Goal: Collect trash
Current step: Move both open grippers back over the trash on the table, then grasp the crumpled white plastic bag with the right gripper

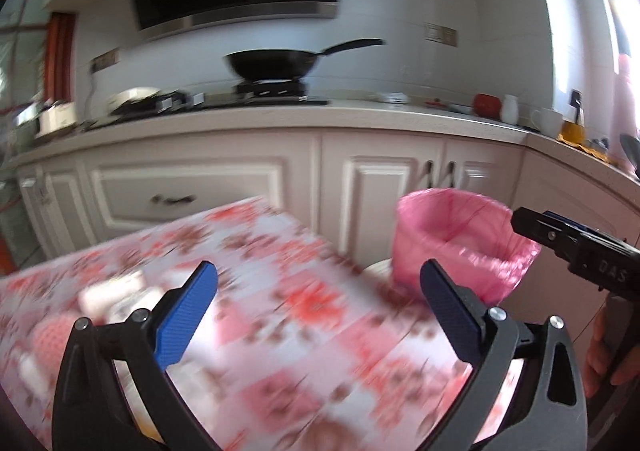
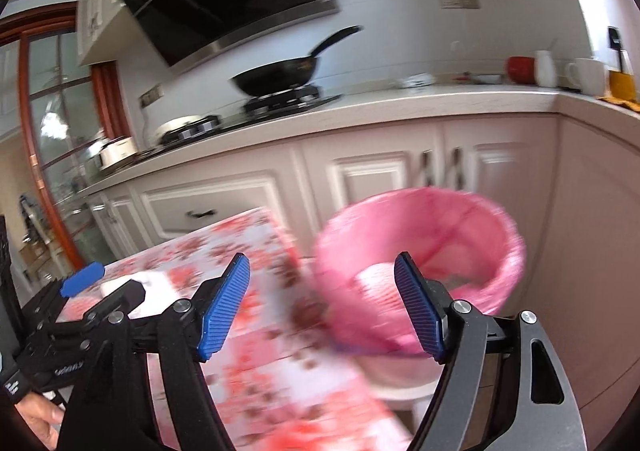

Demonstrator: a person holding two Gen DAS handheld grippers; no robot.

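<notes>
A bin lined with a pink bag [image 1: 460, 243] [image 2: 432, 251] stands just past the right end of a table with a red floral cloth [image 1: 280, 291] [image 2: 240, 351]. Something pale [image 2: 376, 283] lies inside the bin. My left gripper [image 1: 319, 269] hangs open over the table, nothing between its blue pads; it also shows at the left of the right wrist view [image 2: 110, 285]. My right gripper [image 2: 322, 262] is open and empty, at the table's corner, facing the bin. From the left wrist view it [image 1: 532, 225] reaches in beside the bin's rim. Blurred white and pink items [image 1: 116, 291] lie on the table's left part.
Behind the table runs a white kitchen counter [image 1: 360, 119] with cabinets below. A black wok [image 1: 272, 65] sits on the stove. A red pot and white mugs [image 2: 584, 75] stand at the counter's right. A white base [image 2: 404, 383] shows under the bin. The picture is motion-blurred.
</notes>
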